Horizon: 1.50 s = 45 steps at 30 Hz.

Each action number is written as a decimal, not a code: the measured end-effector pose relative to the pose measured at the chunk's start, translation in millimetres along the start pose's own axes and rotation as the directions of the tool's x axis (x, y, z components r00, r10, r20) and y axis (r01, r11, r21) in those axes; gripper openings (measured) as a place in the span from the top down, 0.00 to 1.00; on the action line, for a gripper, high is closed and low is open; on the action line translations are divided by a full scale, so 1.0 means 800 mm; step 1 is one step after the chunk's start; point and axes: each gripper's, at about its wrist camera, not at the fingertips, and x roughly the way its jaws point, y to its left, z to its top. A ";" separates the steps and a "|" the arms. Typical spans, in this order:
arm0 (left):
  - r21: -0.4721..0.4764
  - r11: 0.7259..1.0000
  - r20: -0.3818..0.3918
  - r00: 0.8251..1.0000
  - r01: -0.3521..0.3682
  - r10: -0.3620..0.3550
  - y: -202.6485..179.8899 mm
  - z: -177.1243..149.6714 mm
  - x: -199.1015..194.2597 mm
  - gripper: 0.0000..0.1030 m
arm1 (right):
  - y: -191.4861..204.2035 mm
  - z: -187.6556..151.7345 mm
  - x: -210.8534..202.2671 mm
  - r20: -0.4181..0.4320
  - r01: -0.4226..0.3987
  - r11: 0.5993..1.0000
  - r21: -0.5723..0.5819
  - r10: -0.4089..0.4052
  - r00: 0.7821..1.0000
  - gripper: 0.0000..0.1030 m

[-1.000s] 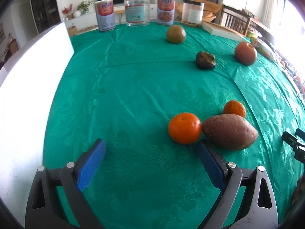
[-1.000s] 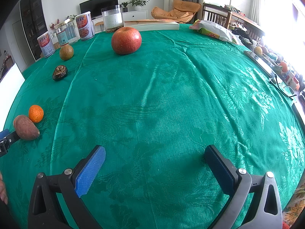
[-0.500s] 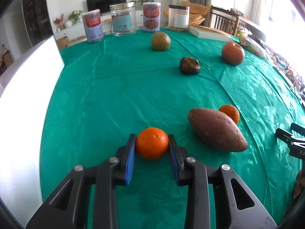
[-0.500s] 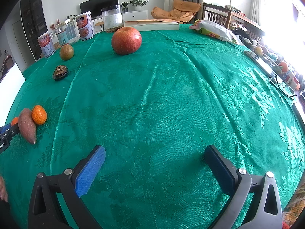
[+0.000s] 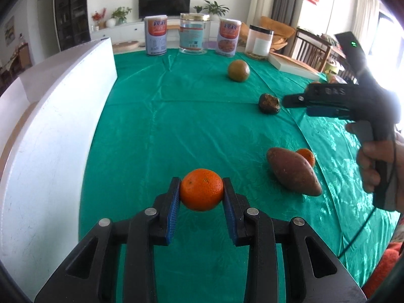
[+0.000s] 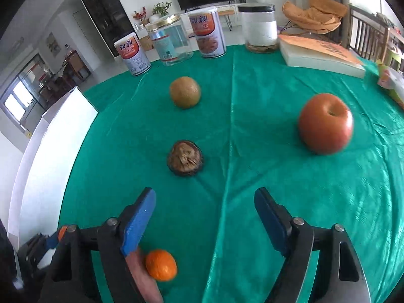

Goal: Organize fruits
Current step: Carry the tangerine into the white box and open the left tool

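My left gripper (image 5: 201,192) is shut on an orange mandarin (image 5: 201,189) and holds it above the green tablecloth (image 5: 164,131). A sweet potato (image 5: 293,171) and a small mandarin (image 5: 306,155) lie to its right. My right gripper (image 6: 204,217) is open and empty above the cloth; it also shows in the left wrist view (image 5: 298,103). Ahead of it lie a dark brown wrinkled fruit (image 6: 185,158), a brown-green round fruit (image 6: 185,92) and a red apple (image 6: 325,123). The small mandarin (image 6: 161,265) and sweet potato (image 6: 144,277) lie below its left finger.
A white box (image 5: 50,131) stands along the table's left side. Two cans (image 5: 156,35), a glass jar (image 5: 193,34) and a plastic jar (image 5: 260,40) stand at the far edge. A book (image 6: 320,55) lies at the far right.
My left gripper closed on the mandarin and has lifted it off the cloth. My right gripper has moved forward and left, towards the dark fruit and the apple.
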 end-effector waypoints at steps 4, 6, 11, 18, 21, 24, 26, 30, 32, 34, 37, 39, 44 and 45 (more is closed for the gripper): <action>-0.008 1.000 -0.007 1.000 -0.004 0.004 0.005 -0.005 -0.005 0.69 | 0.019 0.022 0.044 -0.042 0.010 1.000 0.000 -0.010 0.999 0.32; -0.015 1.000 -0.012 1.000 -0.008 0.008 0.009 -0.006 -0.006 0.69 | 0.027 0.024 0.048 -0.042 0.064 0.998 -0.030 -0.065 0.997 0.57; -0.059 0.998 -0.016 1.000 0.023 -0.024 0.016 -0.008 -0.015 0.69 | 0.015 0.006 0.008 -0.019 0.009 1.000 0.014 -0.009 1.000 0.58; -0.105 0.965 0.044 0.971 0.239 -0.236 0.011 -0.001 -0.117 0.69 | 0.049 -0.044 -0.093 -0.032 -0.117 0.993 -0.028 0.116 0.993 0.58; -0.140 0.952 0.103 0.960 0.272 -0.259 0.042 0.003 -0.174 0.69 | 0.125 -0.061 -0.116 -0.066 -0.230 0.964 -0.129 0.224 0.972 0.58; -0.192 0.960 0.142 0.974 0.202 -0.176 0.094 0.006 -0.215 0.69 | 0.223 -0.077 -0.133 -0.095 -0.332 0.907 -0.258 0.318 0.943 0.58; -0.241 0.964 0.147 0.986 0.113 -0.079 0.137 0.003 -0.231 0.69 | 0.285 -0.088 -0.138 -0.124 -0.396 0.858 -0.328 0.377 0.918 0.58; -0.332 0.939 0.068 0.990 -0.093 0.122 0.220 -0.013 -0.224 0.69 | 0.383 -0.115 -0.123 -0.202 -0.455 0.782 -0.425 0.408 0.890 0.58; -0.359 0.915 0.015 0.979 -0.186 0.205 0.252 -0.028 -0.215 0.69 | 0.416 -0.128 -0.109 -0.228 -0.445 0.765 -0.467 0.381 0.896 0.58; -0.386 0.890 -0.031 0.967 -0.244 0.252 0.278 -0.044 -0.207 0.69 | 0.440 -0.141 -0.092 -0.254 -0.432 0.750 -0.501 0.349 0.902 0.58; -0.408 0.859 -0.090 0.950 -0.310 0.300 0.305 -0.065 -0.194 0.69 | 0.464 -0.154 -0.069 -0.262 -0.392 0.741 -0.545 0.293 0.919 0.58; -0.411 0.845 -0.118 0.939 -0.342 0.322 0.315 -0.072 -0.186 0.67 | 0.471 -0.159 -0.056 -0.275 -0.382 0.741 -0.552 0.271 0.922 0.57; -0.426 0.831 -0.088 0.931 -0.357 0.355 0.309 -0.072 -0.187 0.27 | 0.459 -0.145 -0.063 -0.223 -0.387 0.767 -0.512 0.316 0.922 0.44; -0.422 0.837 -0.065 0.932 -0.349 0.356 0.303 -0.067 -0.190 0.26 | 0.451 -0.141 -0.073 -0.195 -0.380 0.773 -0.509 0.326 0.925 0.44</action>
